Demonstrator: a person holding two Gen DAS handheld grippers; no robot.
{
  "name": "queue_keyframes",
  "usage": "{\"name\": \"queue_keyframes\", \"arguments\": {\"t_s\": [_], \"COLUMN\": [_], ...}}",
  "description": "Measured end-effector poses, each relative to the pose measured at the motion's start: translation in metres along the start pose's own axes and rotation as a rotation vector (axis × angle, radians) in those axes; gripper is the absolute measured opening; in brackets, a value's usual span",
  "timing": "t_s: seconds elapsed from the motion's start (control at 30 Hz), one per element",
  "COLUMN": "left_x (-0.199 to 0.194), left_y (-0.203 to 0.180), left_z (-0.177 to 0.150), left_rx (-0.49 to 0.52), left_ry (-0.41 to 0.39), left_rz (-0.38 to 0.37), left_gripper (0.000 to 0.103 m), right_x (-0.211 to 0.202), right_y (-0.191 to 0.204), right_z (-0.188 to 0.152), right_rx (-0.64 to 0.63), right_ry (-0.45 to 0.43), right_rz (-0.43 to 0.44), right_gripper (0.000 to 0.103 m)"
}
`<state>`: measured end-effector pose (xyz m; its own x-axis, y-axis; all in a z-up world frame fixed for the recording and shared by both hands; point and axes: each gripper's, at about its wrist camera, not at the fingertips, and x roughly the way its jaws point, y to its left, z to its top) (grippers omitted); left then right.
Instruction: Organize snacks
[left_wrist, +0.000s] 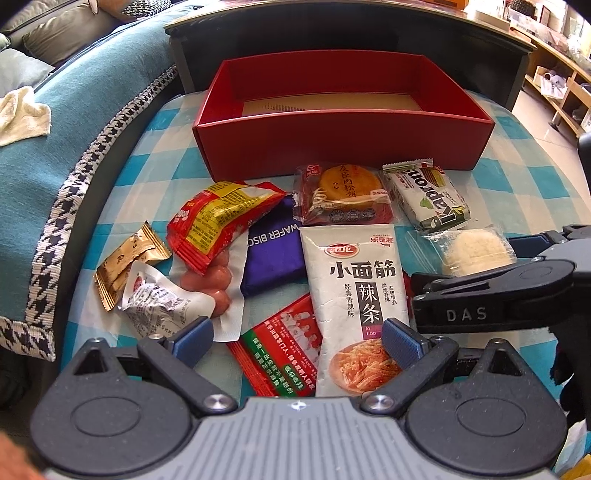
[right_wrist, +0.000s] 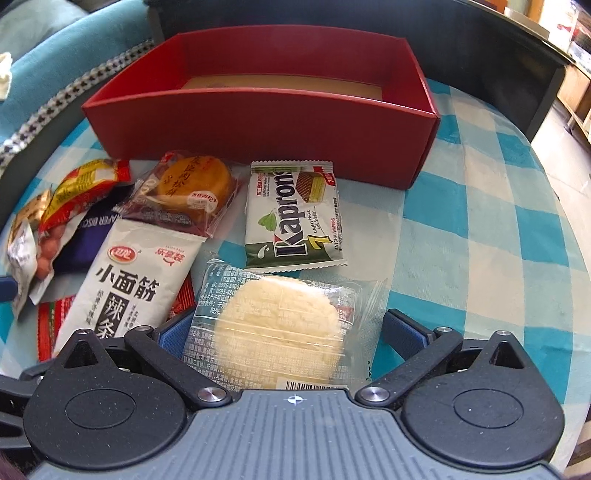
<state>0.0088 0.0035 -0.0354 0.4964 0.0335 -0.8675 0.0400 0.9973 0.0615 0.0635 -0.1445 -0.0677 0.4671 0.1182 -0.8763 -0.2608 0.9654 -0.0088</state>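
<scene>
An open red box (left_wrist: 343, 144) (right_wrist: 258, 125) stands at the back of the checked table, with nothing visible inside. Snack packs lie in front of it. My left gripper (left_wrist: 297, 339) is open above a red-green sachet (left_wrist: 284, 347) and the white latiao bag (left_wrist: 354, 291) (right_wrist: 125, 280). My right gripper (right_wrist: 290, 332) is open, its jaws on either side of a clear-wrapped white cake (right_wrist: 280, 328) (left_wrist: 474, 249); touching or not I cannot tell. The right gripper also shows in the left wrist view (left_wrist: 491, 295).
Other packs: Kaprons wafer (right_wrist: 295, 218) (left_wrist: 428, 195), meat-floss cake (left_wrist: 343, 192) (right_wrist: 188, 188), purple wafer biscuit (left_wrist: 275, 254), red sausage bag (left_wrist: 218, 225), gold sachet (left_wrist: 129, 258), white crumpled pack (left_wrist: 162, 299). A teal sofa (left_wrist: 74, 122) lies left. A dark cabinet (left_wrist: 369, 33) stands behind the box.
</scene>
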Motion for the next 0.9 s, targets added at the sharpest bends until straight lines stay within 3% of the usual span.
{"name": "queue_keyframes", "arguments": {"t_s": [0.1, 0.17, 0.2, 0.7, 0.9], "left_x": [-0.001, 0.0, 0.0, 0.0, 0.001], "left_y": [-0.001, -0.001, -0.001, -0.014, -0.012], "left_z": [0.0, 0.0, 0.0, 0.007, 0.013], "left_rx": [0.003, 0.003, 0.004, 0.037, -0.006], "left_ry": [-0.003, -0.003, -0.003, -0.014, -0.007], "left_rz": [0.0, 0.0, 0.0, 0.003, -0.058], "left_gripper": [0.103, 0.103, 0.103, 0.103, 0.103], "right_x": [-0.003, -0.008, -0.01, -0.035, -0.041], "right_y": [-0.009, -0.012, -0.012, -0.023, -0.036], "right_z": [0.002, 0.002, 0.001, -0.015, -0.018], "right_rx": [0.045, 0.045, 0.027, -0.04, -0.006], "right_ry": [0.006, -0.003, -0.007, -0.051, -0.063], "right_rz": [0.03, 0.017, 0.008, -0.004, -0.008], "right_gripper": [0.1, 0.086, 0.084, 0.079, 0.079]}}
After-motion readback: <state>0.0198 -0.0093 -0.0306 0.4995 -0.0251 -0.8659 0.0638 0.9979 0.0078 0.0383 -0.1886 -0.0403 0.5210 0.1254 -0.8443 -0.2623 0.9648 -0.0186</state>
